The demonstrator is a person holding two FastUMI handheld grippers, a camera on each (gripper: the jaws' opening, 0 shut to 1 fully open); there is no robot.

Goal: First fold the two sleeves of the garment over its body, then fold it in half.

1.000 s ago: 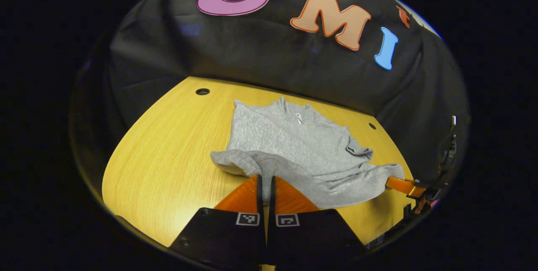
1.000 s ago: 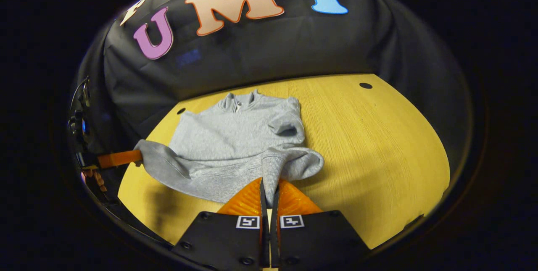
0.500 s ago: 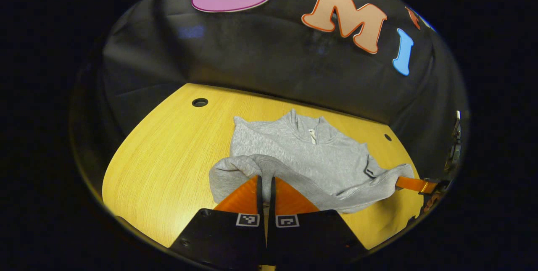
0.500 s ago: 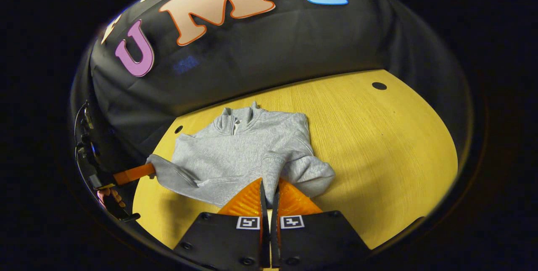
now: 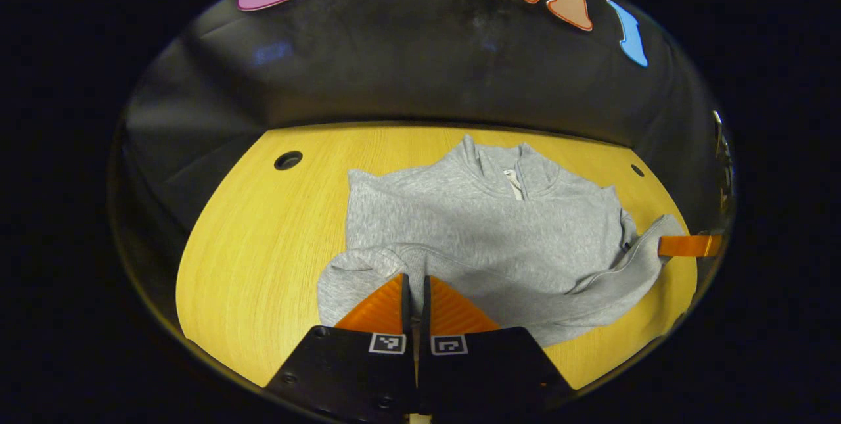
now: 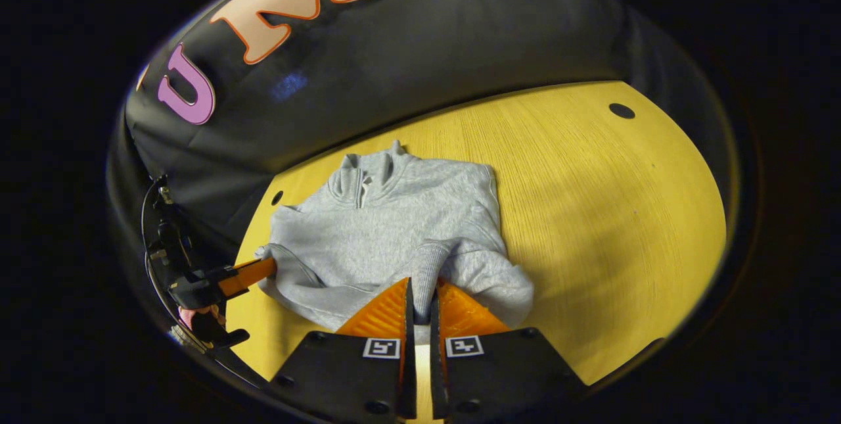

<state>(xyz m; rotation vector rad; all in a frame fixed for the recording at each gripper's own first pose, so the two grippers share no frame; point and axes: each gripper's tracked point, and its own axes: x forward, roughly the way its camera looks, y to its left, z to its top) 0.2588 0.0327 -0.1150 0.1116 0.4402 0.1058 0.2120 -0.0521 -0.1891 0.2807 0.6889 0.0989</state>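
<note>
A yellow wooden table (image 5: 263, 240) (small round holes (image 5: 288, 160)) meets black cloth wall (image 5: 407, 75).

A recording booth: a black cloth wall (image 5: 407, 75) hangs behind a yellow wooden table (image 6: 591, 200) that has round holes (image 5: 288, 160).

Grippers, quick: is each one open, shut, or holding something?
Left gripper: shut on the gray sweatshirt's hem.
Right gripper: shut on the sweatshirt's hem.
</note>
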